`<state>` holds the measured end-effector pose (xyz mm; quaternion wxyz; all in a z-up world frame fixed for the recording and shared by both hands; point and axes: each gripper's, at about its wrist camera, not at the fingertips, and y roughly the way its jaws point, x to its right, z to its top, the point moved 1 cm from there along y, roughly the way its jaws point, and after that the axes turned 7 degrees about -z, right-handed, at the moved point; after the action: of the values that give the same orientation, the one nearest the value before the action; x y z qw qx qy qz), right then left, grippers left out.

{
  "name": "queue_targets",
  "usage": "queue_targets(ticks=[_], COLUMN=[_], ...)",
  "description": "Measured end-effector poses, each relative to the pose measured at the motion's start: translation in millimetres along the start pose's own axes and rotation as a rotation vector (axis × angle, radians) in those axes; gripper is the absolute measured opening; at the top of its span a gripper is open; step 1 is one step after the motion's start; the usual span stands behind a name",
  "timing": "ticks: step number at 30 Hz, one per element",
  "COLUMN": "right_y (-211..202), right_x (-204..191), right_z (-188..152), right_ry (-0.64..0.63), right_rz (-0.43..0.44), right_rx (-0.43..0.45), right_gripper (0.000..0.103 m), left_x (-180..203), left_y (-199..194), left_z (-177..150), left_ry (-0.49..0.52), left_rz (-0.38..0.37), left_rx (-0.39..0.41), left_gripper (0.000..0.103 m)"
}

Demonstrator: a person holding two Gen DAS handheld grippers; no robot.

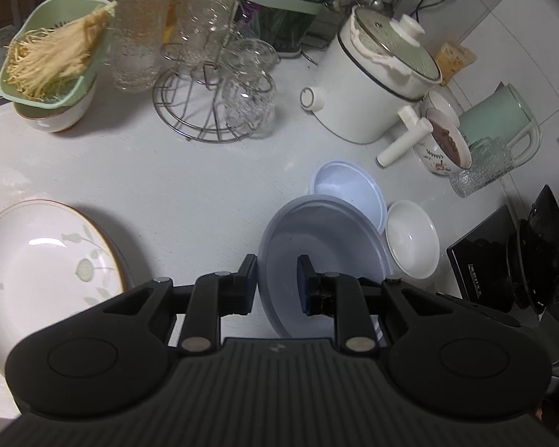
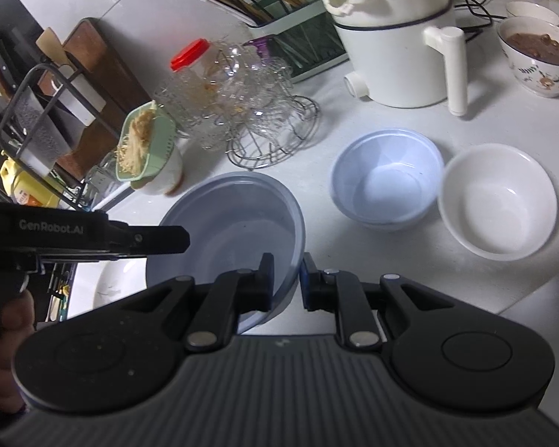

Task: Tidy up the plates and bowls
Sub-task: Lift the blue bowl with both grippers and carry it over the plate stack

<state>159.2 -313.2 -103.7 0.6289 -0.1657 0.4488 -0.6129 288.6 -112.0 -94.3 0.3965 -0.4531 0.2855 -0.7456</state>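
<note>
A large translucent blue-grey bowl [image 1: 316,246] hangs above the white counter, held by both grippers at opposite sides of its rim. My left gripper [image 1: 277,279] is shut on the bowl's rim, one finger outside the wall and one inside. My right gripper [image 2: 287,275] is shut on the bowl [image 2: 234,223] at its right rim, and the left gripper [image 2: 167,240] shows at the bowl's left side. A light blue bowl [image 2: 387,178] and a small white bowl [image 2: 499,201] stand side by side on the counter beyond. A white plate with a leaf pattern [image 1: 48,264] lies at the left.
At the back stand a white electric pot [image 2: 395,44], a wire rack of glasses [image 1: 212,104], a green colander of enoki mushrooms [image 1: 52,59], a utensil holder [image 2: 290,37] and a bowl of brown food [image 2: 536,56]. A mint kettle [image 1: 499,119] and black items [image 1: 503,260] crowd the right.
</note>
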Motion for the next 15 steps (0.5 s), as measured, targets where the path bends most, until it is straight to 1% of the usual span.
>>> queue_targets(ticks=[7,15], right_y=[2,9], right_x=[-29,-62], right_z=[5,7], right_ry=[-0.013,-0.036], right_rz=[0.008,0.022], right_rx=[0.015,0.004], right_gripper=[0.017,0.017], left_x=[-24,-60], left_y=[-25,-45], left_z=[6,3], left_ry=[-0.01,-0.075], left_rz=[-0.006,-0.02], left_rx=[0.012,0.036], left_gripper=[0.025,0.026])
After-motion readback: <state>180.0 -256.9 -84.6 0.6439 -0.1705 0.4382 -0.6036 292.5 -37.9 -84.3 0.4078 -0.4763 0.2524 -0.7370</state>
